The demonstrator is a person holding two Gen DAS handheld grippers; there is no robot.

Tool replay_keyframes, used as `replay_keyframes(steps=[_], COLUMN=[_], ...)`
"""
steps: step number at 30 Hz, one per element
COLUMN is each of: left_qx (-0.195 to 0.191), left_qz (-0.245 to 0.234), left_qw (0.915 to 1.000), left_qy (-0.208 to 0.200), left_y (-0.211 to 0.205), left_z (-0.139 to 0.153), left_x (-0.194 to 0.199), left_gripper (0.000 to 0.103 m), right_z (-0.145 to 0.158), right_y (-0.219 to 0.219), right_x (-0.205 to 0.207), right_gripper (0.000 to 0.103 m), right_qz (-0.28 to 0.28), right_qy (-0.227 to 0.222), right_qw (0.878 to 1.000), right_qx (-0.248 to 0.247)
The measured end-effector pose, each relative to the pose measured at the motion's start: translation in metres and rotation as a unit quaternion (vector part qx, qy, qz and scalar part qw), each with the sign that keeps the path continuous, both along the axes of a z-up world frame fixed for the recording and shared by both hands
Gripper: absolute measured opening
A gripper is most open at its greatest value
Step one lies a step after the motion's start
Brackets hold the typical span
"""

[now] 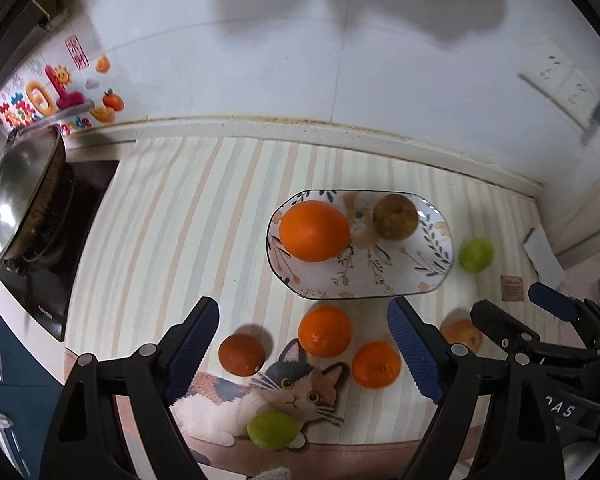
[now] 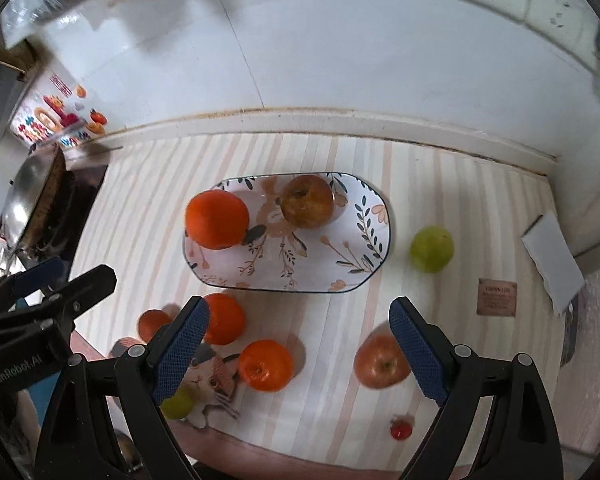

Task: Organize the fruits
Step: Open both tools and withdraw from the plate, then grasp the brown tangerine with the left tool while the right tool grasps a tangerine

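A floral oval plate (image 1: 384, 280) (image 2: 332, 268) holds a large orange (image 1: 314, 230) (image 2: 217, 219) and a brownish apple (image 1: 395, 216) (image 2: 307, 201). Three smaller oranges (image 1: 325, 331) (image 1: 376, 365) (image 1: 242, 354) lie on the striped mat in front of the plate. A green fruit (image 1: 274, 430) lies nearest me, another (image 2: 432, 249) right of the plate. A red apple (image 2: 380, 362) sits by my right gripper's right finger. My left gripper (image 1: 304, 352) is open above the oranges. My right gripper (image 2: 300, 354) is open and empty, over an orange (image 2: 265, 365).
A steel wok (image 1: 16, 204) sits on a black stove at the left. A small red fruit (image 2: 401, 429) lies near the mat's front edge. A white card (image 2: 552, 260) and a brown label (image 2: 497, 297) lie at the right. The wall runs behind the counter.
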State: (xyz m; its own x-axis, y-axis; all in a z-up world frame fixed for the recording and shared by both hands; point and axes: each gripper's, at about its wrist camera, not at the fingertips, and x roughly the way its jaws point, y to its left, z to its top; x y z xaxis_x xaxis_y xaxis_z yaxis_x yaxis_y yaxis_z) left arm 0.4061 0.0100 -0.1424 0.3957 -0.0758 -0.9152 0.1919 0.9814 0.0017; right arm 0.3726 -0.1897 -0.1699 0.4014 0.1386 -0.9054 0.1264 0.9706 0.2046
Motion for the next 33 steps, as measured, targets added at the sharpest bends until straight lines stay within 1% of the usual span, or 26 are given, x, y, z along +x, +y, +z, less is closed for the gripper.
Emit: replay_keyframes(steps=[2,5,8,9,11,13,14,17,19,22,28,33], left_qx=[-0.002,-0.01,0.003,0.007,0.013,0.03,0.04,0.055,0.054,0.048,0.023,0.022], left_qz=[-0.007,-0.013,-0.012,-0.009,-0.002,0.01,0.018,0.041,0.054,0.071,0.074,0.06], left_qw=[0.9999,0.9998,0.9999,0.9999,0.9998,0.9992,0.9982,0.9944,0.9917,0.988,0.9815,0.9782], left_qy=[-0.009,-0.008,-0.006,0.002,0.015,0.027,0.042,0.08,0.104,0.129,0.175,0.198], left_y=[0.003,0.01,0.017,0.02,0.028,0.038,0.045,0.062,0.072,0.086,0.089,0.078], left_z=[0.007,0.011,0.005,-0.001,-0.014,-0.032,-0.045,-0.079,-0.098,-0.122,-0.157,-0.18], left_x=[-0.008,-0.018,-0.026,-0.029,-0.034,-0.038,-0.038,-0.037,-0.033,-0.023,0.003,0.017], left_gripper=[0.086,0.086,0.086,0.086,0.086,0.086,0.086,0.086,0.086,0.086,0.086,0.086], right_z=[0.012,0.022,0.017,0.012,-0.005,-0.026,-0.039,-0.077,-0.101,-0.127,-0.157,-0.173], right_y=[0.003,0.006,0.008,0.009,0.012,0.017,0.02,0.028,0.033,0.041,0.052,0.054], right_x=[-0.013,-0.028,-0.039,-0.041,-0.044,-0.045,-0.045,-0.041,-0.037,-0.032,-0.019,-0.011], right_gripper=[0.094,0.094,0.094,0.094,0.094,0.094,0.094,0.094,0.094,0.094,0.093,0.092], right_qz=[-0.009,-0.016,-0.016,-0.014,-0.012,-0.003,0.0,0.005,0.006,0.006,0.005,0.0], right_qy=[-0.011,-0.016,-0.009,-0.002,0.018,0.037,0.049,0.083,0.1,0.119,0.147,0.163], right_qw=[1.0,1.0,0.999,0.999,0.998,0.997,0.996,0.993,0.992,0.99,0.987,0.984], right_qx=[0.002,0.018,0.038,0.043,0.054,0.065,0.069,0.079,0.079,0.074,0.07,0.074])
